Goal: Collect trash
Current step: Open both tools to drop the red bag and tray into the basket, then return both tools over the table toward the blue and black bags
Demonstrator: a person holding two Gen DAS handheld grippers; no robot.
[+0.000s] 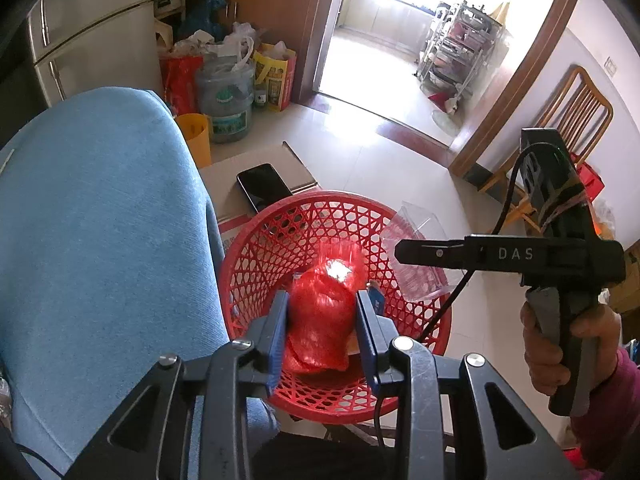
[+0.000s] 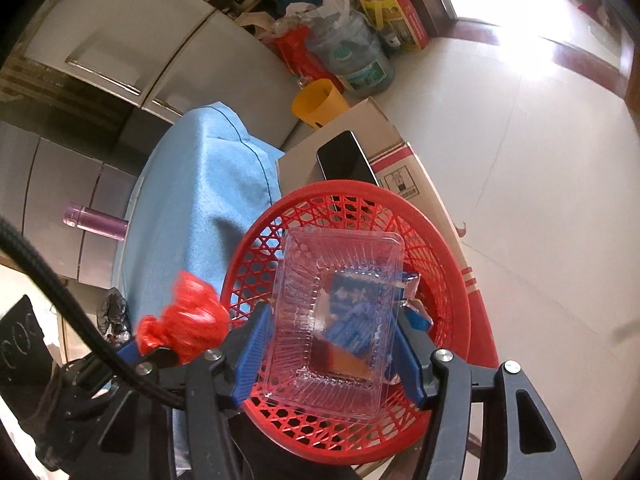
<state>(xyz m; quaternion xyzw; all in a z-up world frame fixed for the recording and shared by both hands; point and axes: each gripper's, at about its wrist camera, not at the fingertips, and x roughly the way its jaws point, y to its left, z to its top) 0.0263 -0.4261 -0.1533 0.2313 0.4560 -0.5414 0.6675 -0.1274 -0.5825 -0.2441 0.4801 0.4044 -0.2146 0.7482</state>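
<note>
A red lattice basket (image 1: 280, 240) (image 2: 448, 240) stands beside a blue-covered table. My left gripper (image 1: 325, 298) is shut on a crumpled red plastic bag (image 1: 320, 320) and holds it over the basket; the bag also shows in the right wrist view (image 2: 188, 320). My right gripper (image 2: 330, 320) is shut on a clear plastic clamshell tray (image 2: 336, 312) over the basket; the tray also shows in the left wrist view (image 1: 416, 240). A blue and orange wrapper (image 2: 348, 328) lies in the basket under the tray.
A blue cloth (image 1: 92, 220) covers the table at left. A black phone (image 1: 264, 188) lies on a cardboard box (image 2: 404, 160) behind the basket. A yellow bin (image 2: 318, 102), a water jug (image 1: 226, 100) and bags stand by the fridge (image 1: 92, 28). A wooden chair (image 1: 576, 108) stands at right.
</note>
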